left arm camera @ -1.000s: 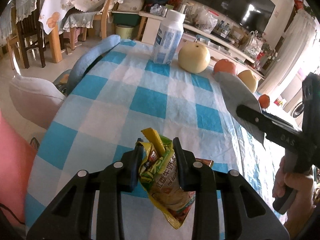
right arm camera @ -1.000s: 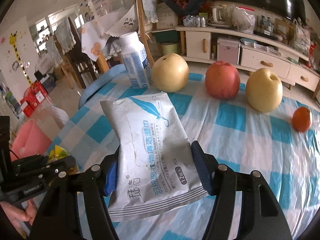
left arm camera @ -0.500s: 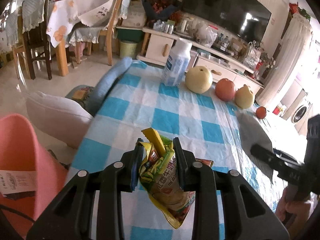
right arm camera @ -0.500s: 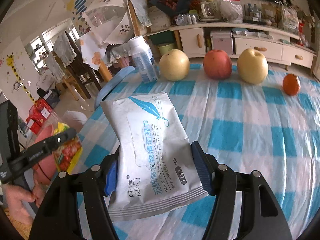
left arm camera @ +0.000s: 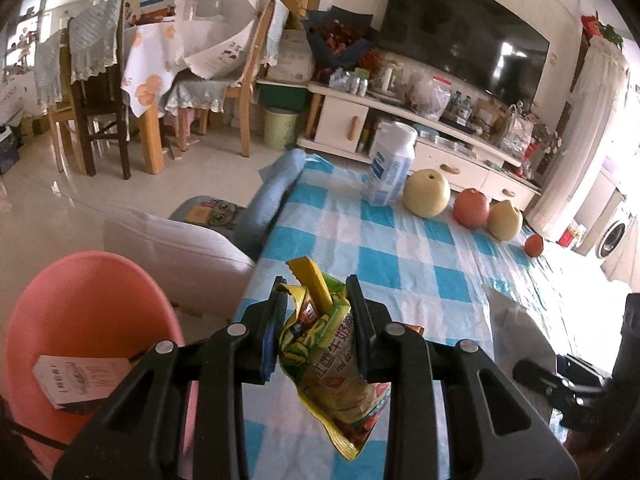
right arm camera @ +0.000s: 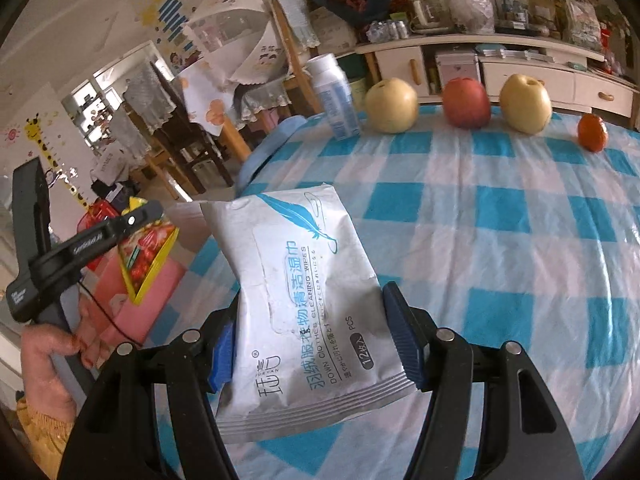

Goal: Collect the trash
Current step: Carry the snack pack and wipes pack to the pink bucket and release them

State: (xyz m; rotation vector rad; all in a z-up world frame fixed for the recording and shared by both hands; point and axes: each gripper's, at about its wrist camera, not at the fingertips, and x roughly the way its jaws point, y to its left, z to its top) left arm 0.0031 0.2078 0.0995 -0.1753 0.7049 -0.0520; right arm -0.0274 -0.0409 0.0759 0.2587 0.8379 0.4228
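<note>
My left gripper [left arm camera: 316,300] is shut on a yellow-green snack wrapper [left arm camera: 328,356] and holds it in the air over the table's left edge. A pink trash bin [left arm camera: 84,320] with a paper box inside stands on the floor below and to the left. My right gripper [right arm camera: 312,344] is shut on a silver wet-wipes packet [right arm camera: 304,300] above the checkered table. In the right wrist view the left gripper [right arm camera: 132,220] with the wrapper [right arm camera: 148,256] hangs over the pink bin [right arm camera: 128,300].
On the blue-and-white checkered table [left arm camera: 400,264] stand a white bottle [left arm camera: 390,168], two pears [left arm camera: 426,194], an apple [left arm camera: 472,208] and a small orange [left arm camera: 534,245] along the far edge. A white cushion [left arm camera: 176,244] and a blue cushion [left arm camera: 276,192] lie left of the table.
Both grippers have drawn back and left from the table. The left one, still holding the wrapper, now reaches the table's left edge, and the pink bin has come into view.
</note>
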